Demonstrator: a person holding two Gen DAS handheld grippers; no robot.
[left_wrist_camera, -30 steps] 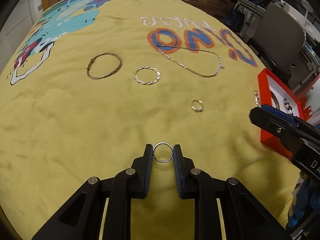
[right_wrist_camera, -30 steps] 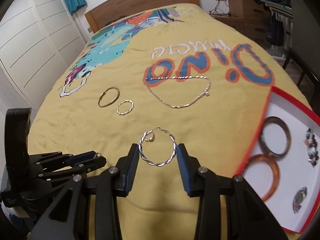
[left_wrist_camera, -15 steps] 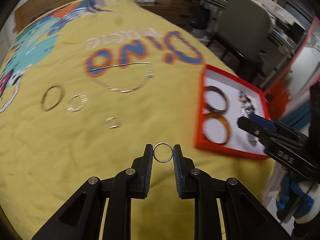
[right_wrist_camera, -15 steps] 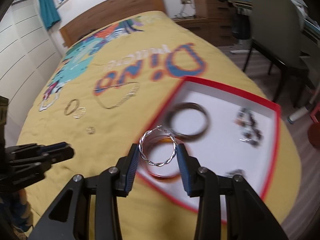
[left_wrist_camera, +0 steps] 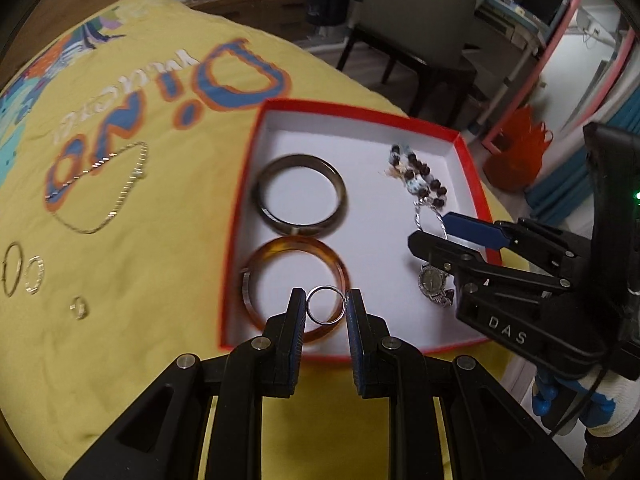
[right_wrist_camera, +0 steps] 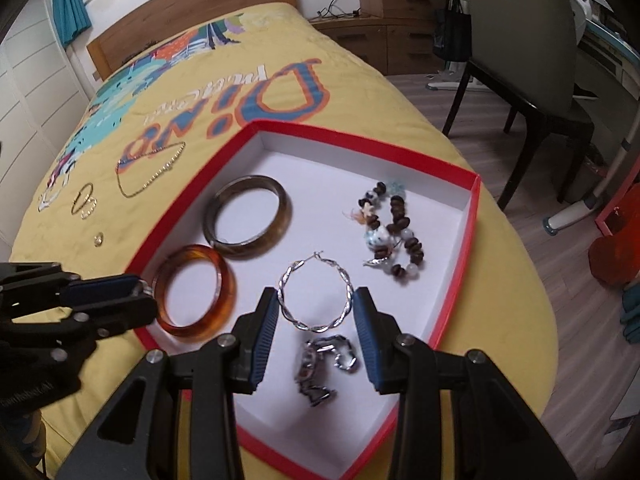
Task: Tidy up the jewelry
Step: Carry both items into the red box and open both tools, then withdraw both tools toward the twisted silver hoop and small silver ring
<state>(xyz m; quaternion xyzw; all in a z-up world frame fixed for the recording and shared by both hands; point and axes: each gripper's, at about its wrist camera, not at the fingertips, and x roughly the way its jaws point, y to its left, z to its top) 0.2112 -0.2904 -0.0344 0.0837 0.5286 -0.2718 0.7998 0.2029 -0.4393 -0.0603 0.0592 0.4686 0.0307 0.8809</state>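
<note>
My left gripper (left_wrist_camera: 326,308) is shut on a small silver ring (left_wrist_camera: 325,309) and holds it over the near edge of the red jewelry box (left_wrist_camera: 362,113). My right gripper (right_wrist_camera: 316,306) is shut on a twisted silver hoop earring (right_wrist_camera: 315,293) above the box's white floor (right_wrist_camera: 320,168). In the box lie a dark bangle (right_wrist_camera: 248,216), an amber bangle (right_wrist_camera: 194,292), a beaded bracelet (right_wrist_camera: 390,228) and a silver watch (right_wrist_camera: 324,360). On the yellow bedspread lie a chain necklace (left_wrist_camera: 102,190), a gold bangle (left_wrist_camera: 10,268), a second hoop (left_wrist_camera: 34,274) and a small ring (left_wrist_camera: 78,307).
The box sits near the bed's right edge (right_wrist_camera: 532,280), with wooden floor beyond. A grey chair (right_wrist_camera: 520,40) and a desk stand to the right. An orange bag (left_wrist_camera: 516,156) sits on the floor. The headboard (right_wrist_camera: 192,8) is at the far end.
Both grippers have swung right from over the bedspread to above the red box, each still holding its piece.
</note>
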